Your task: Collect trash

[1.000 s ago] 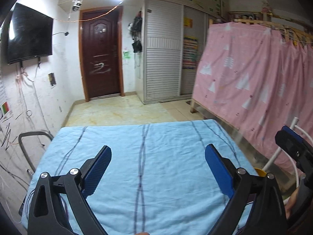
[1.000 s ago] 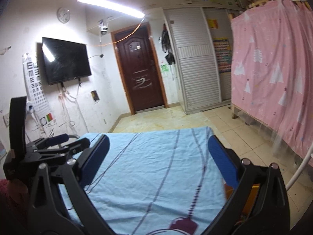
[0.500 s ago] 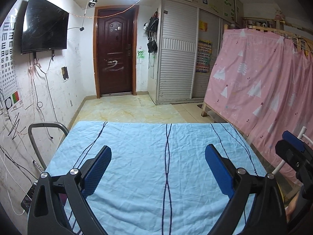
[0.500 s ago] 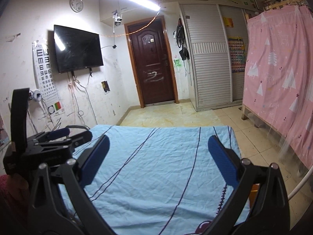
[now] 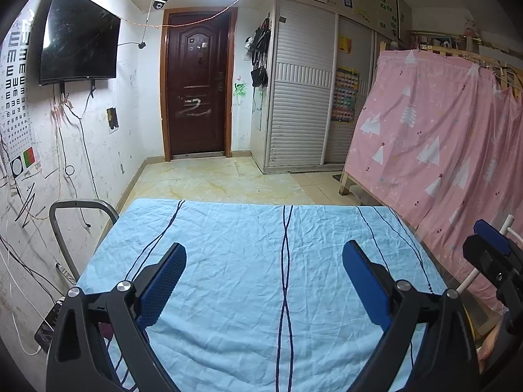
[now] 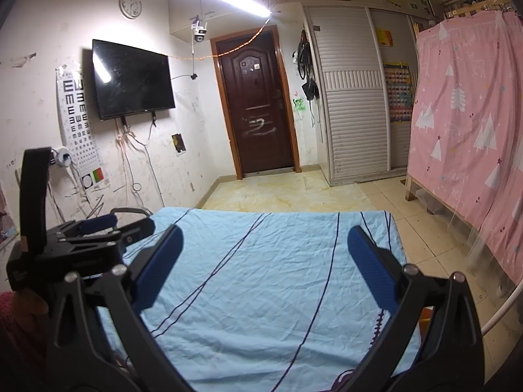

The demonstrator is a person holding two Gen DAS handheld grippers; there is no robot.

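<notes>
Trash cannot be seen anywhere on the blue sheet (image 5: 248,261) filling the lower middle; left claw (image 5: 264,272) and right claw (image 6: 265,263) both hang spread wide above it

right gripper (image 6: 264,245) jaws wide apart, empty, over blue sheet (image 6: 261,277); left gripper (image 6: 108,225) at left.

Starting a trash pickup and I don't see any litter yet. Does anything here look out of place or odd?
No trash shows on the blue sheet, only wrinkles. Odd bits: loose cables dangling under the TV, and white scrawl on the door.
</notes>
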